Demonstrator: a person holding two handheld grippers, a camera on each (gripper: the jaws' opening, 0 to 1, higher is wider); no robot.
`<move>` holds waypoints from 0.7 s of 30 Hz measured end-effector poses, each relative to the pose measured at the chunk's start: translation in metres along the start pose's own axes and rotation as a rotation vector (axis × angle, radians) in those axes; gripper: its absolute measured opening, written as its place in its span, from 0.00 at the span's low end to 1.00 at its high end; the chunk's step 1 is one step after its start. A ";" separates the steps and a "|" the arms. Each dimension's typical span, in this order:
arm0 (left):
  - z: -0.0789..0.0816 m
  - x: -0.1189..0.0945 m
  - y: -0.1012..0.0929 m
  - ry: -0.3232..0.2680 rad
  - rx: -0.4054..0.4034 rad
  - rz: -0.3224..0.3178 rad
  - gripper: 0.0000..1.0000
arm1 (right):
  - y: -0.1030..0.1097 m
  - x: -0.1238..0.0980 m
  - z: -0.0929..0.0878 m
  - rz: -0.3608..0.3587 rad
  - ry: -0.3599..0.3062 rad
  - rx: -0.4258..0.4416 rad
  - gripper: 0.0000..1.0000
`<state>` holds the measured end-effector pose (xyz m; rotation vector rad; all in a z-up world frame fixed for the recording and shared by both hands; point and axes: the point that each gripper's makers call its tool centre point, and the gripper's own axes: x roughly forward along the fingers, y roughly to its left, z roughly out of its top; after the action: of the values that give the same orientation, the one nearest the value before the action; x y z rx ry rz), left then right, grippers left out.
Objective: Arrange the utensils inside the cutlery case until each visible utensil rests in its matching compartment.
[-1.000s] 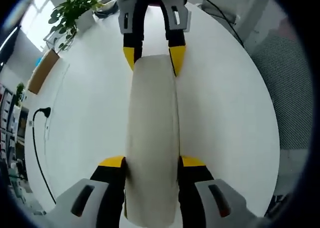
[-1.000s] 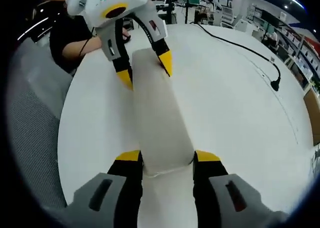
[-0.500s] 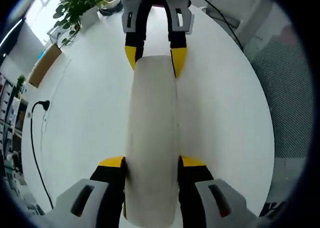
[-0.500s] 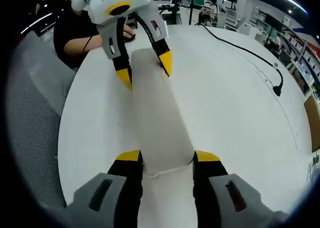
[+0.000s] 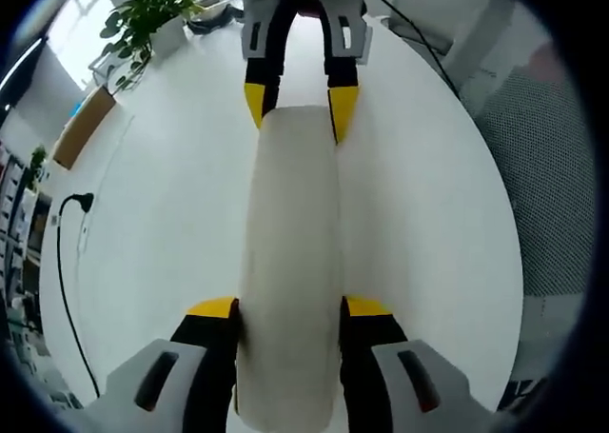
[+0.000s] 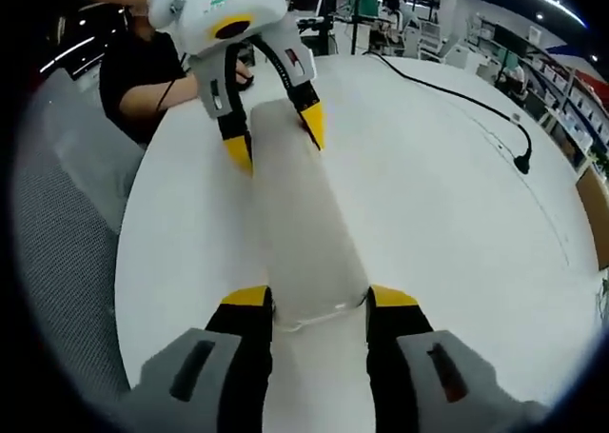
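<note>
A long, closed white cutlery case (image 5: 290,224) runs down the middle of the left gripper view, and no utensils show. My left gripper (image 5: 290,307) is shut on its near end, yellow fingertips (image 5: 214,307) pressed to both sides. At the far end my right gripper (image 5: 298,109) clamps it too. In the right gripper view the same case (image 6: 300,224) stretches away from my right gripper (image 6: 321,297), which is shut on it. My left gripper (image 6: 276,136) holds the opposite end. Whether the case touches the table I cannot tell.
A round white table (image 5: 162,214) lies under the case. A potted plant (image 5: 143,19), a cardboard box (image 5: 84,128) and a black cable with plug (image 5: 71,205) sit along its edge. A grey mesh chair (image 6: 57,243) stands beside the table, and a person in black (image 6: 143,71) sits behind it.
Both grippers keep their hold on the case's ends. The views have shifted slightly with the hands; nothing was let go or opened.
</note>
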<state>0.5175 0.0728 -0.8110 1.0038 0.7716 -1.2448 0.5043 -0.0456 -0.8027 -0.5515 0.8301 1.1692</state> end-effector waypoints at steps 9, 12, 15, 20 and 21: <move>0.000 0.000 0.000 -0.017 0.006 -0.013 0.43 | 0.004 -0.011 0.008 0.040 -0.136 0.298 0.34; 0.001 0.000 -0.002 -0.009 0.006 -0.005 0.43 | -0.004 -0.017 0.005 0.058 -0.211 0.663 0.31; 0.000 -0.001 0.001 -0.001 -0.001 -0.002 0.42 | -0.008 -0.020 -0.001 0.095 -0.303 0.962 0.22; 0.001 -0.002 -0.001 0.003 0.001 -0.004 0.42 | -0.009 -0.022 -0.005 0.119 -0.406 1.120 0.24; 0.001 -0.002 -0.002 0.005 -0.004 -0.004 0.42 | -0.006 -0.020 -0.007 0.120 -0.390 1.122 0.24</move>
<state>0.5153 0.0726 -0.8090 1.0032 0.7802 -1.2445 0.5044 -0.0642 -0.7905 0.6344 1.0246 0.7067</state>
